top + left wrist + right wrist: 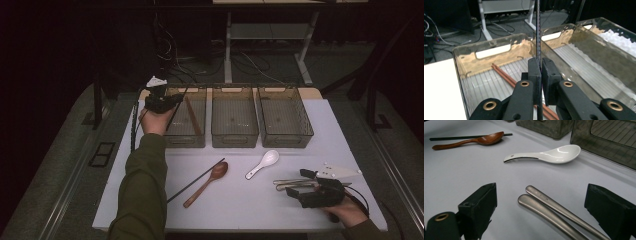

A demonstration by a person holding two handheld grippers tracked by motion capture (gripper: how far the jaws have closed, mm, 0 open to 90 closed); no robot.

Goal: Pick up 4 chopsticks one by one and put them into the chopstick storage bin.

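My left gripper (167, 101) hangs over the left clear bin (184, 139). In the left gripper view its jaws (541, 65) are shut on a thin black chopstick (538, 37) that stands upright between them. Two brown chopsticks (504, 75) lie slanted on that bin's floor. My right gripper (301, 185) rests low at the table's front right, open, with its pads (480, 202) on either side of two grey metal handles (554, 210). The handles lie flat on the table, and nothing touches them.
Three clear bins stand in a row at the back; the middle bin (234, 134) and right bin (285, 136) hold nothing that I can see. On the white table lie a white ceramic spoon (263, 163), a wooden spoon (207, 182) and a second black chopstick (196, 180).
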